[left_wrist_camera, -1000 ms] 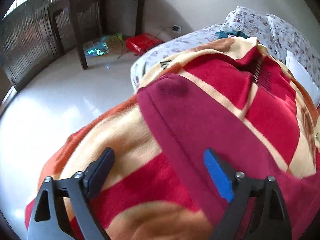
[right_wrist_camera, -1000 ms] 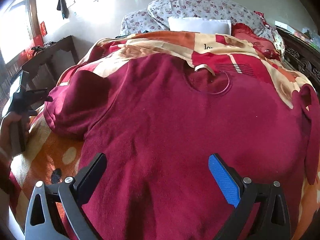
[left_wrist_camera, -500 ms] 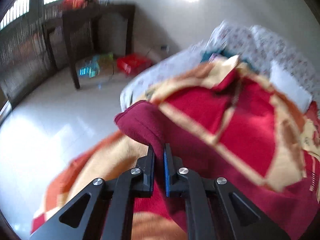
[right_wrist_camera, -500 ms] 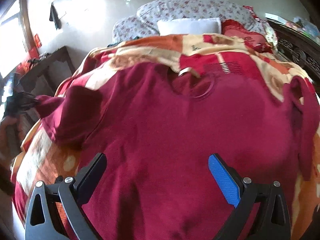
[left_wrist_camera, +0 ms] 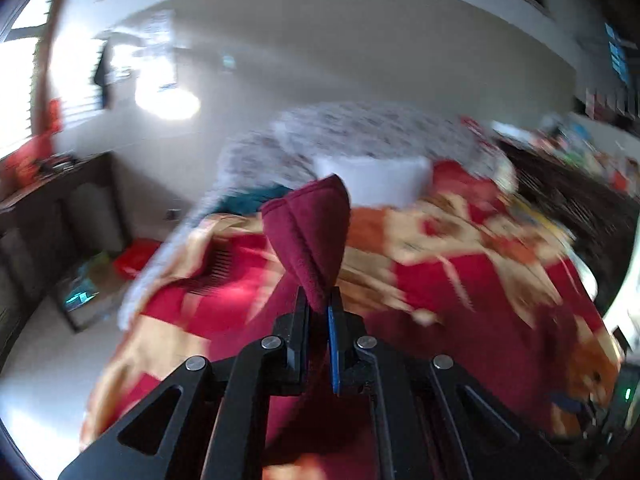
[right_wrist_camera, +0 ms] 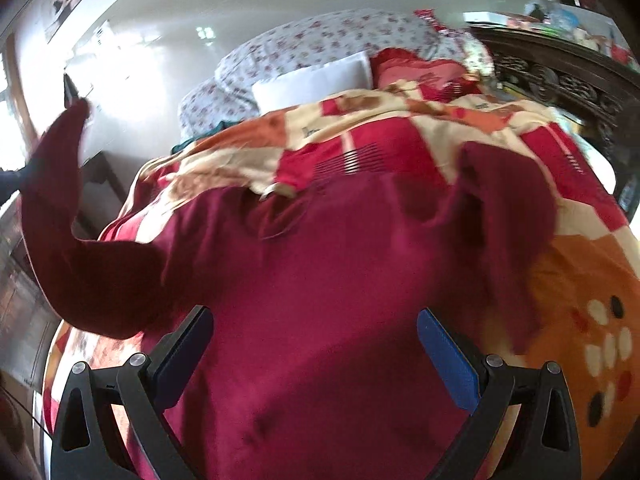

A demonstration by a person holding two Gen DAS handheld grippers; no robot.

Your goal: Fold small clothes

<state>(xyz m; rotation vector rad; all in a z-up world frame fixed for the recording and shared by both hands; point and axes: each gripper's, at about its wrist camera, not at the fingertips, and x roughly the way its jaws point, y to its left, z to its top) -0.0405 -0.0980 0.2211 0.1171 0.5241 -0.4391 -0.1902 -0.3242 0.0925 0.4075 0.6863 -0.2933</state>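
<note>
A maroon long-sleeved shirt (right_wrist_camera: 320, 280) lies spread on a red, orange and cream blanket (right_wrist_camera: 400, 132) on a bed. My left gripper (left_wrist_camera: 318, 304) is shut on the shirt's left sleeve (left_wrist_camera: 312, 232), whose cuff stands up between the pads. In the right wrist view that sleeve (right_wrist_camera: 52, 200) is lifted high at the left, off the bed. My right gripper (right_wrist_camera: 314, 328) hangs open just above the shirt's lower body, with nothing between its fingers. The other sleeve (right_wrist_camera: 508, 208) lies folded at the right.
Flowered pillows (right_wrist_camera: 320, 44) and a white pillow (right_wrist_camera: 312, 80) sit at the head of the bed. A dark carved headboard (right_wrist_camera: 560, 80) runs along the right. A dark wooden table (left_wrist_camera: 52, 200) and a red box (left_wrist_camera: 136, 260) stand on the floor at the left.
My left gripper has shut on the sleeve and swung it up and over toward the bed. My right gripper, still open, has shifted across the shirt's body.
</note>
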